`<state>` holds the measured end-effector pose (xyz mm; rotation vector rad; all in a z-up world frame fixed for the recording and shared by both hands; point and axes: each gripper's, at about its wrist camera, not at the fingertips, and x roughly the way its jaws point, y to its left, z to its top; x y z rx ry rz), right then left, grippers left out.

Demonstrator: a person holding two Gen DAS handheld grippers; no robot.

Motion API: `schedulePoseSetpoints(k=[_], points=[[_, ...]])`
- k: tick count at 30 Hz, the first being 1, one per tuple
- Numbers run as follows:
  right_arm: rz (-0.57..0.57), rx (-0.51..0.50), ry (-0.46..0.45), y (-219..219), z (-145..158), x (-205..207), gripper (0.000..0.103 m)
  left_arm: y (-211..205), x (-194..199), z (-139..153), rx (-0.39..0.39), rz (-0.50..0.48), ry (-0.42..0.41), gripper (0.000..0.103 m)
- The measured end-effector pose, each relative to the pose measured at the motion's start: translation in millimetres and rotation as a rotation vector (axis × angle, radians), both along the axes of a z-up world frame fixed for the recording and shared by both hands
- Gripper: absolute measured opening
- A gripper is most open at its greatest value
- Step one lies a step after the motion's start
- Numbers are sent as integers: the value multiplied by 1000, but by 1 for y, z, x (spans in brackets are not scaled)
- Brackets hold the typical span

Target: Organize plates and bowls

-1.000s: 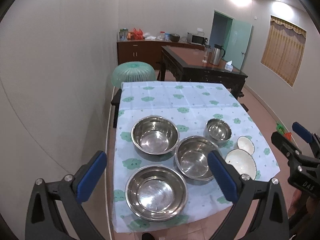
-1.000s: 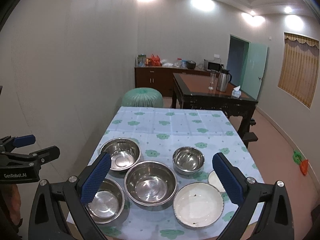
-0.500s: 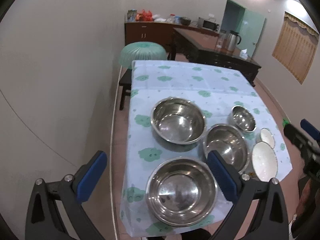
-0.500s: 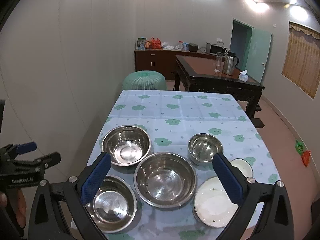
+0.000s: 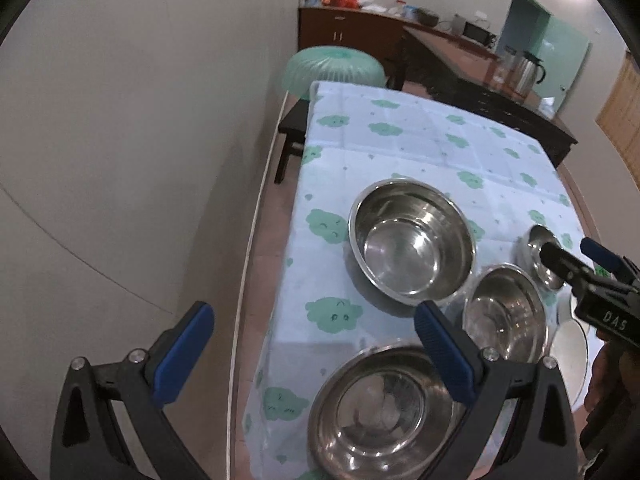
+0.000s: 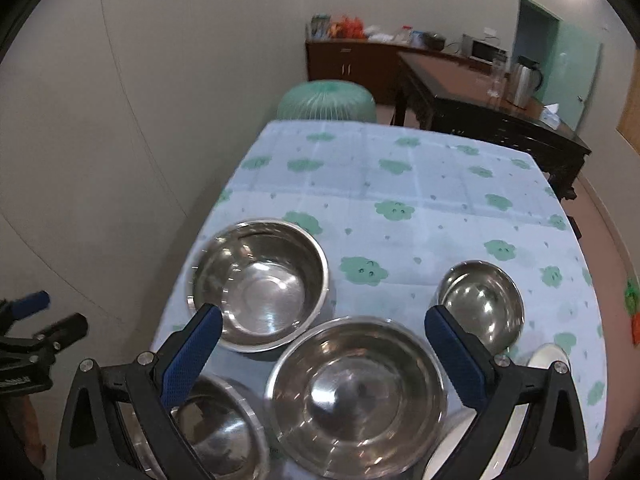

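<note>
Grippers, left gripper and right gripper, both hover wide open and empty above four steel bowls and white plates clustered at the near end of the cloth-covered surface.

4 steel bowls clustered on tablecloth, plates at right

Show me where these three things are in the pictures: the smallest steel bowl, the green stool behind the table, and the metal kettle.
smallest steel bowl (image 6: 482, 304), right wrist view, on its shiny inner floor.
green stool (image 6: 326, 98), right wrist view, on its domed top.
metal kettle (image 5: 526, 74), left wrist view, on its steel body.
</note>
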<state>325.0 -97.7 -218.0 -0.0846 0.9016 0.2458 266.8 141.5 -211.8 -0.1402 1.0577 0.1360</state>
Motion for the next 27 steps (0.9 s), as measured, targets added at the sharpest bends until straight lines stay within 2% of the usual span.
schedulePoseSetpoints(k=[11, 13, 15, 18, 23, 24, 27], points=[[114, -27, 81, 11, -44, 71, 101, -19, 59, -45, 30, 39, 127, 97], [125, -31, 103, 12, -54, 82, 100, -20, 69, -53, 37, 46, 150, 92], [132, -32, 127, 13, -62, 90, 96, -20, 77, -62, 25, 55, 175, 84], [146, -39, 160, 14, -74, 100, 89, -21, 87, -76, 1, 63, 216, 79], [166, -43, 216, 18, -91, 115, 73, -23, 96, -90, -9, 58, 239, 73], [173, -43, 226, 19, -94, 117, 71, -23, 98, -91, -11, 57, 242, 69], [194, -40, 252, 22, -100, 120, 56, -22, 102, -99, -15, 57, 259, 57]])
